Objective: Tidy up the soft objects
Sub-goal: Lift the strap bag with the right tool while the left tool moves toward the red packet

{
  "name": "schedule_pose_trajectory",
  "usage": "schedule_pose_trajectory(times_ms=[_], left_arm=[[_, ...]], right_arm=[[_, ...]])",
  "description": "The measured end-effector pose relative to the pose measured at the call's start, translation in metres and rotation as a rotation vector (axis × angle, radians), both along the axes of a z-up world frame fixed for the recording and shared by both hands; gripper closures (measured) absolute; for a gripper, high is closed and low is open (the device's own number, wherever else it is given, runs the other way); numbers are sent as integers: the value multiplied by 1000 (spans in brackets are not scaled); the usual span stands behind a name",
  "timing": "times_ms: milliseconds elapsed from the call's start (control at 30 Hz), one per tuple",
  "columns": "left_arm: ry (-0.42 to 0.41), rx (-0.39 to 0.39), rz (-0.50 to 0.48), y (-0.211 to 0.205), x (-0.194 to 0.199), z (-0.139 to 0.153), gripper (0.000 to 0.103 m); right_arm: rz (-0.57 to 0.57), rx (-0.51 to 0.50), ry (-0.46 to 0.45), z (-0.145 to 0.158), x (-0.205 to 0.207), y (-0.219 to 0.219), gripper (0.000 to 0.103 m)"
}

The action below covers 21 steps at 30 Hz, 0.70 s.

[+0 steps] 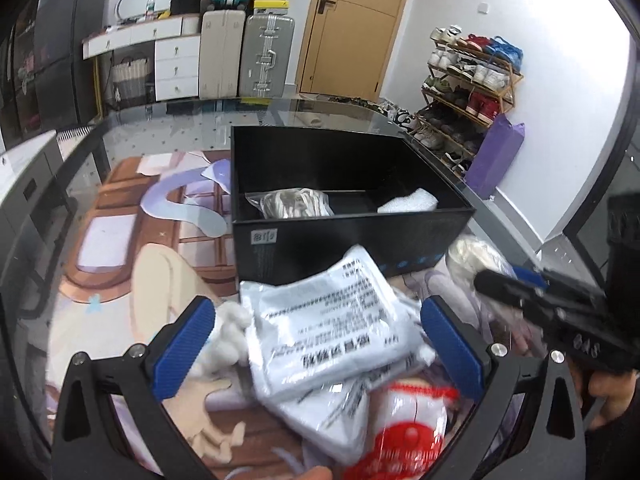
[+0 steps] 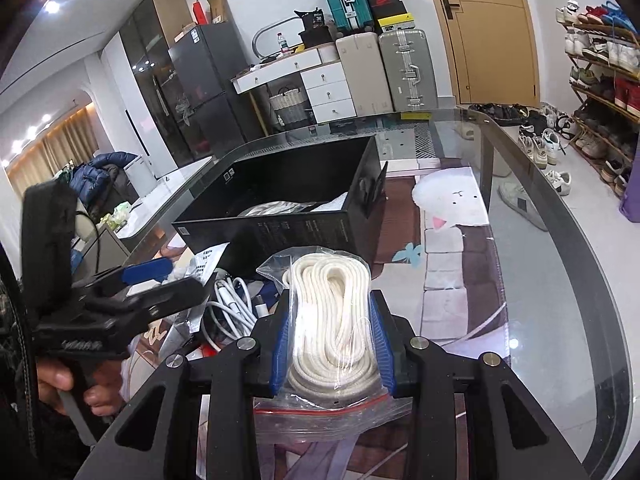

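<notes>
Rope bag point(image 2: 334, 320) clenched in right fingers point(image 2: 382, 334); left fingers point(image 1: 182, 344) spread wide, near box point(image 1: 344, 236) edge.

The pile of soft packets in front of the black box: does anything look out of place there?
Yes. White charging cables, not soft goods, lie tangled among the plastic-wrapped white packets before the black cardboard box.

bright ceiling light, fisheye-warped dark edges, blurred foreground packets.

black box point(image 1: 352, 236) wall ahead, open top
</notes>
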<state>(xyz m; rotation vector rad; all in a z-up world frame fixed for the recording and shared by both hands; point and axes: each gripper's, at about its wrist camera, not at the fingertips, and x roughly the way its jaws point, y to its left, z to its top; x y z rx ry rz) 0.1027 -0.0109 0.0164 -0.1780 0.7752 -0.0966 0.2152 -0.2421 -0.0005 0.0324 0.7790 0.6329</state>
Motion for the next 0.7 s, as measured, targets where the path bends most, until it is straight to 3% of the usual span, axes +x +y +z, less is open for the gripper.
schedule_pose_trajectory(times_ms=[433, 567, 700], left_arm=[[18, -64, -16, 2, -10, -3, 0], [-30, -115, -40, 3, -14, 10, 0], [0, -62, -32, 3, 5, 10, 0]], right_arm=[[-4, 6, -2, 2, 1, -3, 67], [-10, 12, -2, 2, 2, -5, 67], [-6, 13, -5, 3, 3, -5, 67]])
